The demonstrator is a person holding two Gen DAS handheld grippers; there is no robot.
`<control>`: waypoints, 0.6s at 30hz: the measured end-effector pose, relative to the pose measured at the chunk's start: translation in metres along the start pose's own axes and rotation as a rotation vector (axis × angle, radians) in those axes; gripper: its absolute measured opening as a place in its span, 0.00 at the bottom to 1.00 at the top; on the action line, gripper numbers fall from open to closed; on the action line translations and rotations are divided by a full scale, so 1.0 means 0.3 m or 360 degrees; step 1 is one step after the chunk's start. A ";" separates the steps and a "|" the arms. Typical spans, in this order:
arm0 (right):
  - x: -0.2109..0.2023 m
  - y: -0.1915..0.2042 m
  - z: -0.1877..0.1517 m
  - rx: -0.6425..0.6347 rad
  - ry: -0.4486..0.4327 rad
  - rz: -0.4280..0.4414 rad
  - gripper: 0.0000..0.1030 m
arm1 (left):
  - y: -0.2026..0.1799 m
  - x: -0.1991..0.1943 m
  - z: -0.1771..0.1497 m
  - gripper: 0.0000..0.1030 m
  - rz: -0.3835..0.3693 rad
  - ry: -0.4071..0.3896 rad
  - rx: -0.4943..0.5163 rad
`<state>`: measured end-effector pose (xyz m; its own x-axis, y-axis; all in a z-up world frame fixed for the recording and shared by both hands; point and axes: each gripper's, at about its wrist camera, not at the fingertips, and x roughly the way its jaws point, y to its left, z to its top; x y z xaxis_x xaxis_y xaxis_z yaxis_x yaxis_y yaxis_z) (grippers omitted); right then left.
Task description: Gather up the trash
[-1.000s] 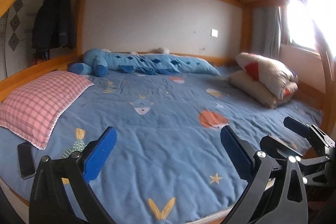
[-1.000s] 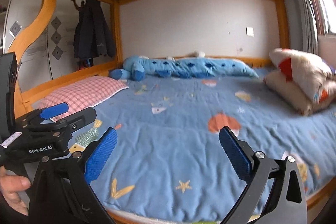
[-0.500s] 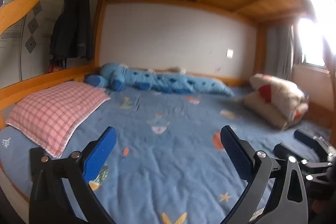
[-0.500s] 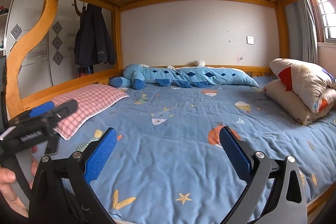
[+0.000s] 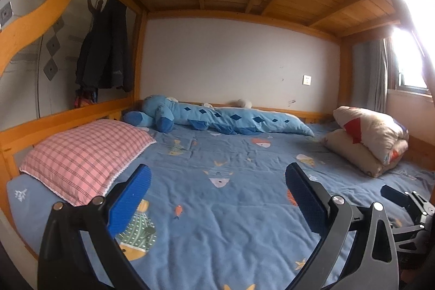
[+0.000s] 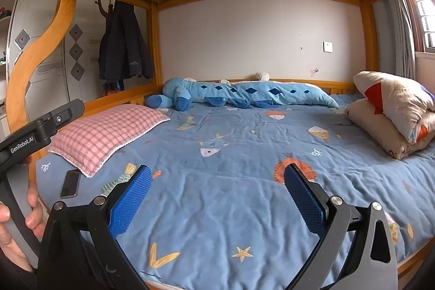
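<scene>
Both views raised since before, blue bedspread (image 6: pixel 231 197), pink pillow (image 6: pixel 108 132), seemingly a phone (image 6: pixel 70 184), both tools wide, empty.

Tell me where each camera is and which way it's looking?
Left wrist: sits on the left gripper, held over the bed's near edge, facing the far wall; its open blue fingers show, with the right gripper at the right edge.
Right wrist: sits on the right gripper, facing the same way; the left gripper's body and the hand holding it show at left, and a phone.
Both share the bed, pink pillow, blue plush and folded quilt.
</scene>
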<state>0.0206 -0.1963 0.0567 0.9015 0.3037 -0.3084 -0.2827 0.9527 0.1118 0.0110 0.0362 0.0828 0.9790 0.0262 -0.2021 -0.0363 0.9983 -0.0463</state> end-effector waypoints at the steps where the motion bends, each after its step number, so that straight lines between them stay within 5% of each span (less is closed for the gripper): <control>1: 0.000 -0.001 -0.001 0.0004 0.0002 0.0004 0.92 | -0.004 0.000 0.001 0.96 0.0019 -0.0001 0.0009; 7: 0.001 0.001 -0.002 0.0006 0.0000 0.0006 0.92 | -0.040 0.001 0.012 0.96 0.0109 -0.0028 0.0096; 18: -0.001 -0.010 -0.003 0.0013 0.0009 0.0009 0.92 | -0.062 0.013 0.041 0.96 0.0087 -0.0021 0.0103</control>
<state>0.0209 -0.1992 0.0555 0.8981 0.3091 -0.3129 -0.2850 0.9508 0.1213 0.0179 0.0183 0.0948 0.9785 0.0812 -0.1895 -0.0773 0.9966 0.0278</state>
